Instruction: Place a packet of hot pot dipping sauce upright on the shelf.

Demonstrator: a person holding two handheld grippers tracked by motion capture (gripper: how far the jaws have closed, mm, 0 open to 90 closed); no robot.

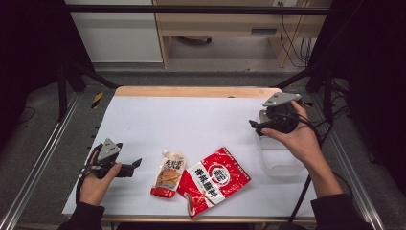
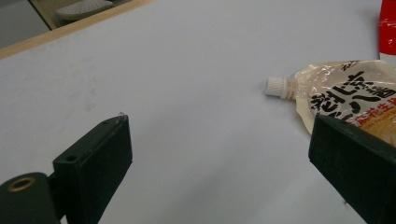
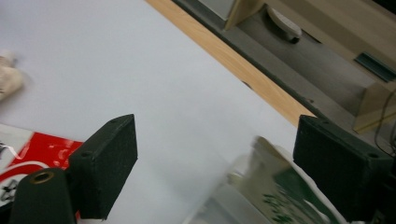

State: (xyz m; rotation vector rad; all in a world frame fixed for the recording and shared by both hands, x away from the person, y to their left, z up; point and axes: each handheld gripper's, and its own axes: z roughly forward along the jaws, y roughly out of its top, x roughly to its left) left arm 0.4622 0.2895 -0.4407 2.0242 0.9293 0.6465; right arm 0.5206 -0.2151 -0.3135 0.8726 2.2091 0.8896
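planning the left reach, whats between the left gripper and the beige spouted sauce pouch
Nothing: in the high view only bare white table separates the open left gripper from the beige spouted sauce pouch; the left gripper view agrees.

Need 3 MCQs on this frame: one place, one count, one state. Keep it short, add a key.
1. Where is the beige spouted sauce pouch relative to the red printed plastic packet?
A. on the packet's left, touching it
B. far behind it
C. inside the box

2. How many packages lie on the white table sheet in front of the person, outside the clear plastic box?
A. one
B. two
C. four

3. How do the right gripper's fingers stand?
A. shut on the pouch
B. shut on the packet
C. open, gripping nothing

Key: 1 A, the high view shows their edges meeting; 2 B, pouch and packet; 3 C, the right gripper view shows a wide gap above the box.
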